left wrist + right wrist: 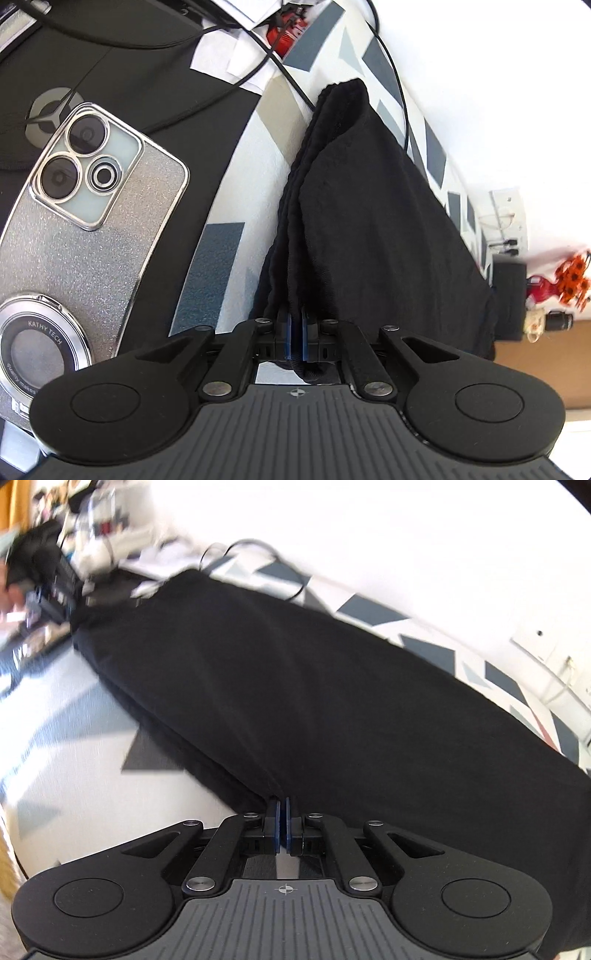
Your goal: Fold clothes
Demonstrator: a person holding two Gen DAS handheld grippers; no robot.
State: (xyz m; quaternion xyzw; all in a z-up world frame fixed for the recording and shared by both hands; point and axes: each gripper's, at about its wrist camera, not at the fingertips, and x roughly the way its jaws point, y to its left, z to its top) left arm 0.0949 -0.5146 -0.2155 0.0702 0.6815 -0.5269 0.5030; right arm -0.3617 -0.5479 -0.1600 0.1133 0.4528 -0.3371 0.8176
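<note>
Surface: a table (236, 155) under a white cloth printed with grey, blue and beige angular shapes; the same cloth shows in the right wrist view (74, 738).

Black garment: a dark folded piece of clothing (369, 221) lies along the table's far edge, beside a white wall. In the left wrist view its stacked layered edges run straight away from the camera. In the right wrist view the garment (295, 686) stretches as a long band toward the table's far left end.

Left tool: the left tool (295, 334) has its blue pads nearly together, pinching a thin bundle of the garment's layered edges; dark fabric passes between the pads and shows behind them.

Right tool: the right tool (283, 821) has its blue pads pressed together at the near edge of the garment. Fabric meets the pad tips, but whether any is caught between them cannot be told.

Phone: a smartphone (85, 221) in a silver glitter case lies camera side up on a black mat (155, 122) toward the table's left end.

Cables: thin black cables (280, 66) cross the mat and the cloth near the garment's far end.

Focus: the far left of the right wrist view is blurred.
</note>
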